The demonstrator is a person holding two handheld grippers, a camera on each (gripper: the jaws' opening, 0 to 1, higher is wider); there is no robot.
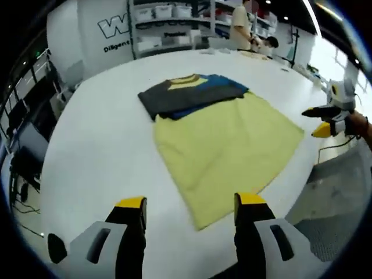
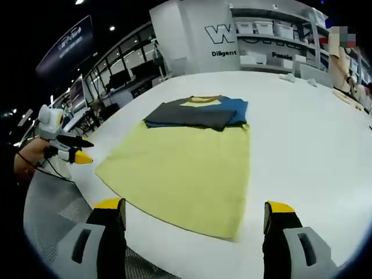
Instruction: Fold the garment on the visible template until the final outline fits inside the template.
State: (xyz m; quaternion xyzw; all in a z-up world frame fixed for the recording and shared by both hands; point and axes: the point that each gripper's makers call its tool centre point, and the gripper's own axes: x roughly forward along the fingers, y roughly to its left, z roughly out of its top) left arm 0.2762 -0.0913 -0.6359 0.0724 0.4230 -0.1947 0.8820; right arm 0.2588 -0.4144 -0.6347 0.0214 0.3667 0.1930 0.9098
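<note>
Folded grey, blue and yellow garment (image 1: pixel 189 93) lies at upper centre, overlapping the yellow rectangular cloth template (image 1: pixel 226 148) (on a white table (image 1: pixel 99 157)); left gripper (image 1: pixel 190 209) and right gripper (image 2: pixel 195 214) both gape wide, empty.

Big white table (image 1: pixel 104 145) took up most of what I saw, plain and bright. Behind it was a white wall panel (image 2: pixel 218 35) with dark lettering, couldn't read the whole thing. Next to that stood shelving (image 1: pixel 168 17) stacked with white storage bins (image 2: pixel 256 27). A person in a light top (image 1: pixel 240 26) stood at the far end of the table. Off to one side were dark desks with monitors (image 2: pixel 116 78), and a grey mesh surface (image 2: pixel 52 203) sat just below the table edge.
</note>
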